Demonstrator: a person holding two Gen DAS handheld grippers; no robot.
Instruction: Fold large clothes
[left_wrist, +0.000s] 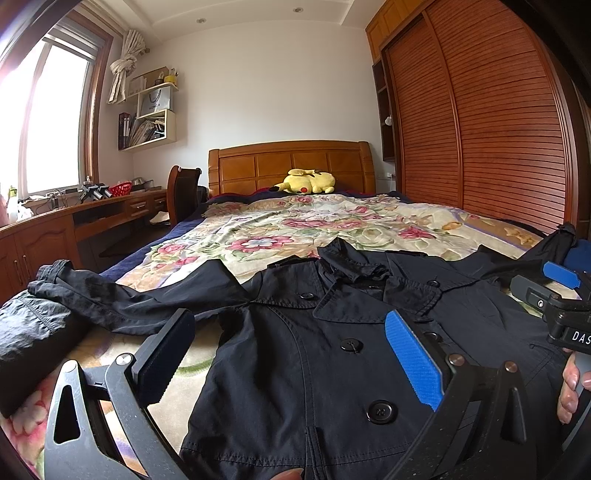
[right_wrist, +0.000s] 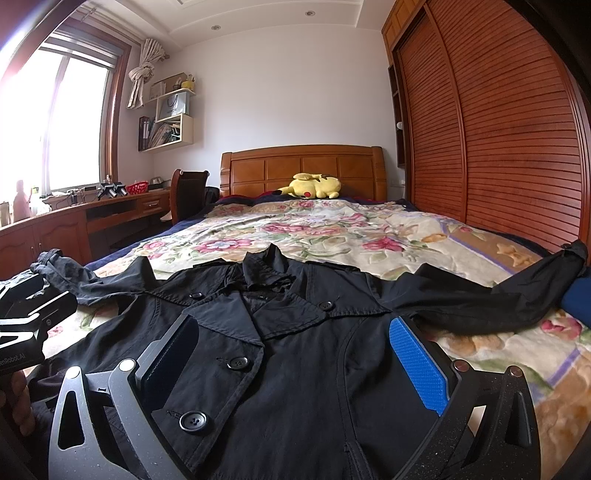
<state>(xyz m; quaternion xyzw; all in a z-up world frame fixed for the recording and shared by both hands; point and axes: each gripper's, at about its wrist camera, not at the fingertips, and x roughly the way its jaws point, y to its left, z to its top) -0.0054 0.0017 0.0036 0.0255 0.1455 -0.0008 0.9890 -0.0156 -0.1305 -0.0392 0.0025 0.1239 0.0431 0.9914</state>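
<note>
A large black double-breasted coat lies face up on the bed, collar toward the headboard, sleeves spread out left and right. It fills the near part of the right wrist view too. My left gripper is open and empty, held low over the coat's left front. My right gripper is open and empty over the coat's right front. The right gripper's body shows at the right edge of the left wrist view; the left one's shows at the left edge of the right wrist view.
The bed carries a floral blanket and a yellow plush toy by the wooden headboard. A wooden desk and chair stand on the left, a slatted wardrobe on the right. A dark bundle lies at near left.
</note>
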